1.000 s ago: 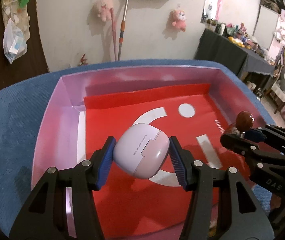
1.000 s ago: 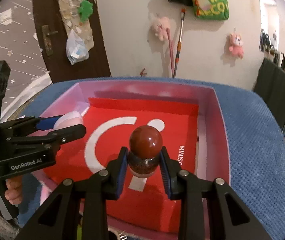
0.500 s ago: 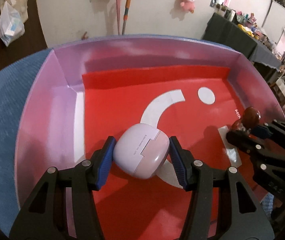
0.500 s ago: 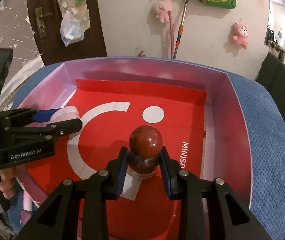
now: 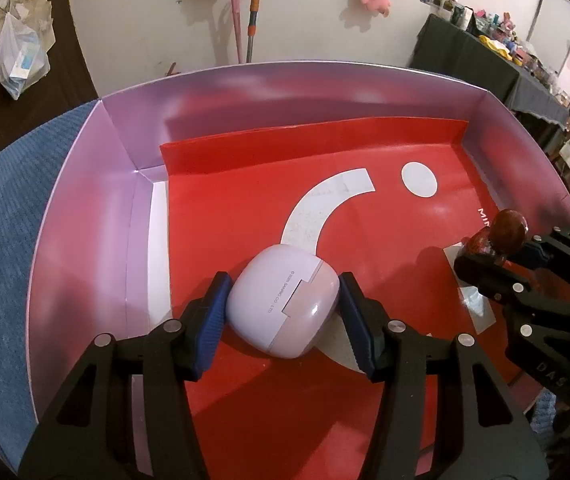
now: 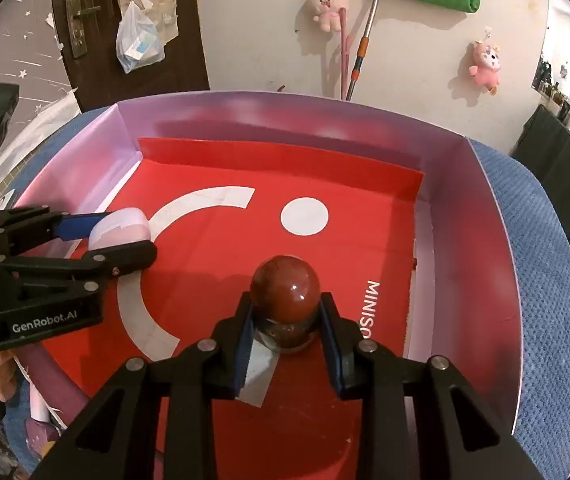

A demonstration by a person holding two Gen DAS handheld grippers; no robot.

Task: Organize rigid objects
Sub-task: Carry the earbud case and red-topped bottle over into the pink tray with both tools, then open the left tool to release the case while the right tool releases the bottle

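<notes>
- Two grippers work inside one shallow box (image 5: pixel 85 208), pale lilac on its walls and lined with a red sheet; it rests on a blue textured surface (image 5: pixel 1 216) that may be a cushion or a covered desk, the fisheye view making it hard to say which.
- Leftmost, the left gripper (image 5: pixel 283 312) has its blue-padded fingers (image 5: pixel 211 320) closed narrowly on a lilac earbud case (image 5: pixel 283 306), one pad on each flank. The case sits low over the red floor in the left half of the box; whether it touches the floor cannot be told.
- That case looks like smooth, rigid plastic, light and rounded. As a judgement, it could squirt out of a pinch placed off-centre, so the flat sides at mid-height, where the pads now sit, are the sound place to hold it.
- Further right, the right gripper (image 6: pixel 289 328) has its fingers (image 6: pixel 331 344) clamped on the neck of a dark red-brown ornament (image 6: pixel 285 288), a glossy ball on a short speckled base, upright over the right half of the floor near the printed lettering.
- It looks polished and dense, probably stone or glass: heavier than the case, slippery, and liable to chip if dropped. Gripping below the ball, as here, lets the bulge stop it sliding down.
- Both objects appear ready to be set down and released well apart.
</notes>
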